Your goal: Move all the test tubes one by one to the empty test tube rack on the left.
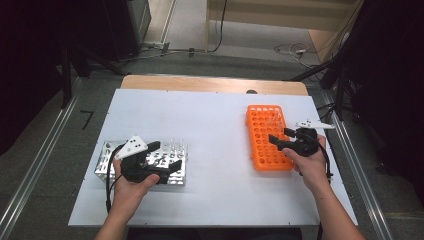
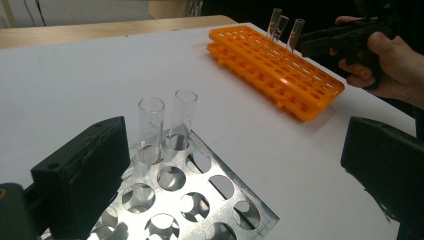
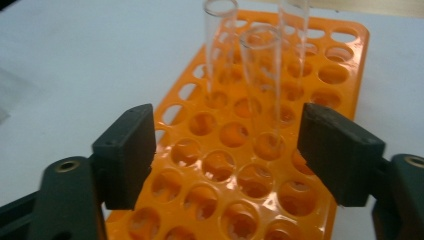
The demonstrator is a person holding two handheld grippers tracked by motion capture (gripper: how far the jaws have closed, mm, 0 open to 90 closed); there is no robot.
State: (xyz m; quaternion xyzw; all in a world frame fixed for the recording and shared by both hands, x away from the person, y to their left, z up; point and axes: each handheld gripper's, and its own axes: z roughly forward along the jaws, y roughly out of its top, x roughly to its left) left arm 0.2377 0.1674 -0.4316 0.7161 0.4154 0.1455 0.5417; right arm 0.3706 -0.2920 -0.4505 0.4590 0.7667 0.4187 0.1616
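Item: tube transfer between two racks, white table (image 1: 220, 125).

Orange rack (image 1: 267, 136) — right side of the table; three clear tubes (image 3: 262, 85) stand upright in its far holes, the rest of the holes empty.

Metal rack (image 2: 200, 195) — left side of the table; two glass tubes (image 2: 150, 130) stand upright, side by side, at its far edge.

Right gripper (image 3: 225, 150) — low over the orange rack, jaws partly apart, nearest tube between them, pads not touching it; nothing held.

Left gripper (image 2: 235, 165) — over the metal rack, jaws wide apart, empty; the two tubes just ahead of its left jaw.

Progress, as judged: three tubes in orange, two in metal — direction of transfer cannot be told.
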